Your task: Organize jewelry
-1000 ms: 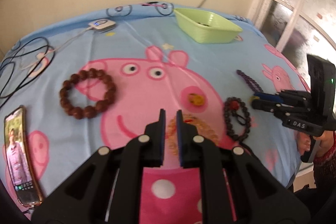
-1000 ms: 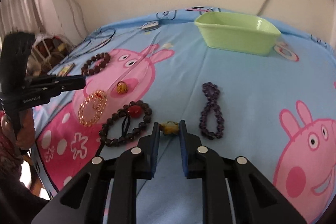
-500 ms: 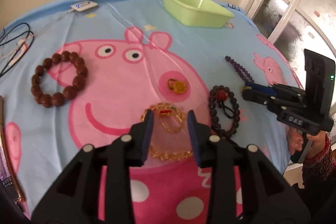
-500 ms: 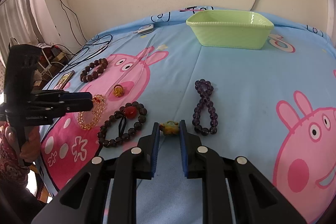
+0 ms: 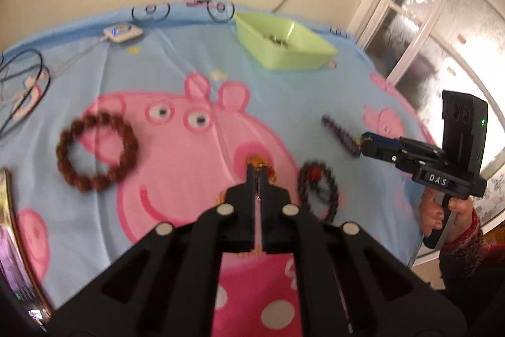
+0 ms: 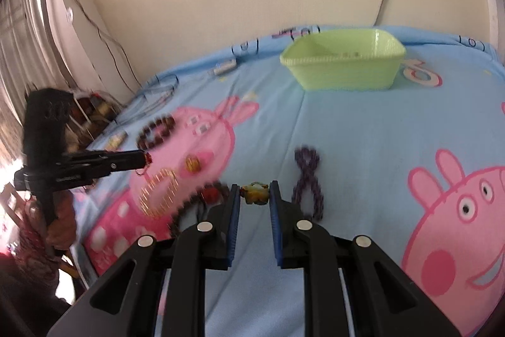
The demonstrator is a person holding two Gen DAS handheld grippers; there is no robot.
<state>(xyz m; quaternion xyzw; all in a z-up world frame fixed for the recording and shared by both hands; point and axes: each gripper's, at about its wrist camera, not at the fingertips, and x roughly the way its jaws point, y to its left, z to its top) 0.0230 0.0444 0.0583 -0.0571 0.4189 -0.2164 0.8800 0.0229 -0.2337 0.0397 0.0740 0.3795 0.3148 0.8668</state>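
golden bead bracelet (image 6: 159, 190), a glassy loop, hung pinched in the left gripper (image 5: 259, 169); the right gripper (image 6: 255, 193) clamped a lumpy yellow charm (image 6: 256, 194) near the ribbed green basket (image 6: 344, 70).

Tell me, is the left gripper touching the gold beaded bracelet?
Touching. The right wrist view shows the gold beaded bracelet hanging from the left gripper, lifted off the blue blanket; the left wrist view shows beads pinched between its fingers.
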